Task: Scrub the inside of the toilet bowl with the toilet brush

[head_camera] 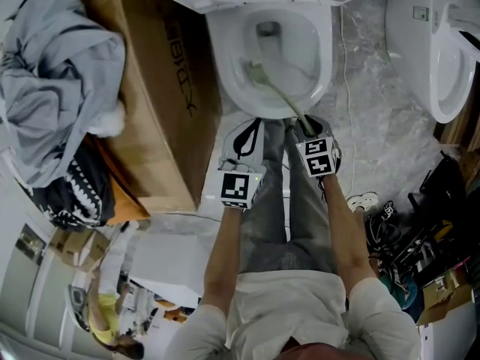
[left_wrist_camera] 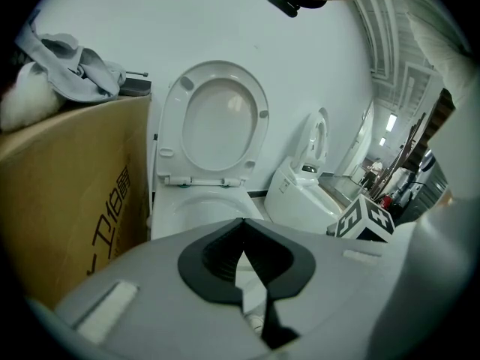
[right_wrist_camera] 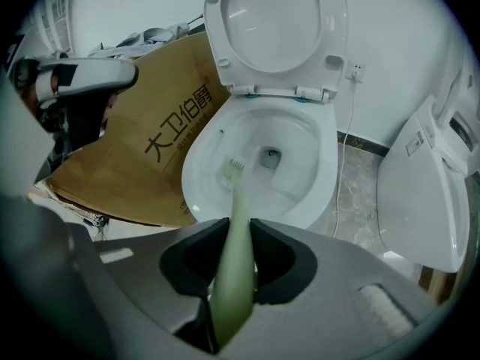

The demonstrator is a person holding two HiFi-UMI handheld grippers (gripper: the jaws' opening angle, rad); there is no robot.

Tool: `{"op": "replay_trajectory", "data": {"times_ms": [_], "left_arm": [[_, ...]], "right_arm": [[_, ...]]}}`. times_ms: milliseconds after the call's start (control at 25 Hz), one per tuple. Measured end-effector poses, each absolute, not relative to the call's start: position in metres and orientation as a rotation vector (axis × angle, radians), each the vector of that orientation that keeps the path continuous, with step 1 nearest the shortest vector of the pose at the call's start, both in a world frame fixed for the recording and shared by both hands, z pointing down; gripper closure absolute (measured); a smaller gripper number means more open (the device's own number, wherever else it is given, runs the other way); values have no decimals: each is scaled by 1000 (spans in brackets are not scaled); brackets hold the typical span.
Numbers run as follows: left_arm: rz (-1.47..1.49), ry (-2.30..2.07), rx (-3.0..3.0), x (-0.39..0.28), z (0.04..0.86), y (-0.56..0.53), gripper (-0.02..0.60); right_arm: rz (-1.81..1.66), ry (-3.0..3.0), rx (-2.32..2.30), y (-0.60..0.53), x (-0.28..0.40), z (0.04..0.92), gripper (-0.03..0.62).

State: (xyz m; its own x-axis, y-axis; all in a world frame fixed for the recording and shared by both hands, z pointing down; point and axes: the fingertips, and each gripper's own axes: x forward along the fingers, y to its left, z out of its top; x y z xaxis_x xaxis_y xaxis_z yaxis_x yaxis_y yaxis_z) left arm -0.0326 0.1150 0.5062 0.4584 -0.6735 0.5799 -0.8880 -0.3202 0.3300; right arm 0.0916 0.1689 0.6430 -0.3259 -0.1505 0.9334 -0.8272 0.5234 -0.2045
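Between the jaws of the right tool (right_wrist_camera: 234,229), a pale green plastic toilet brush (right_wrist_camera: 238,201) is being gripped by its handle, with the jaws pressing on it from both sides. Its bristled head is reaching down inside the white ceramic toilet bowl (right_wrist_camera: 328,163), lying near the left inner wall just beside the drain opening (contact with the wall is hard to judge). The left tool (left_wrist_camera: 242,227) is hovering empty before the bowl, its jaw tips meeting. A brown cardboard box (right_wrist_camera: 135,163) is standing just beside the bowl on the person's left, and a second white toilet (right_wrist_camera: 427,193) is standing on the right.
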Motion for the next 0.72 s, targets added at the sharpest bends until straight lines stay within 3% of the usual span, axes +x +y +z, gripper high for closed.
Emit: {"op": "replay_trajectory", "data": {"times_ms": [720], "left_arm": [[443, -1291, 2062, -35, 513, 112, 561]], "right_arm": [[1084, -1764, 880, 145, 69, 660, 505]]}}
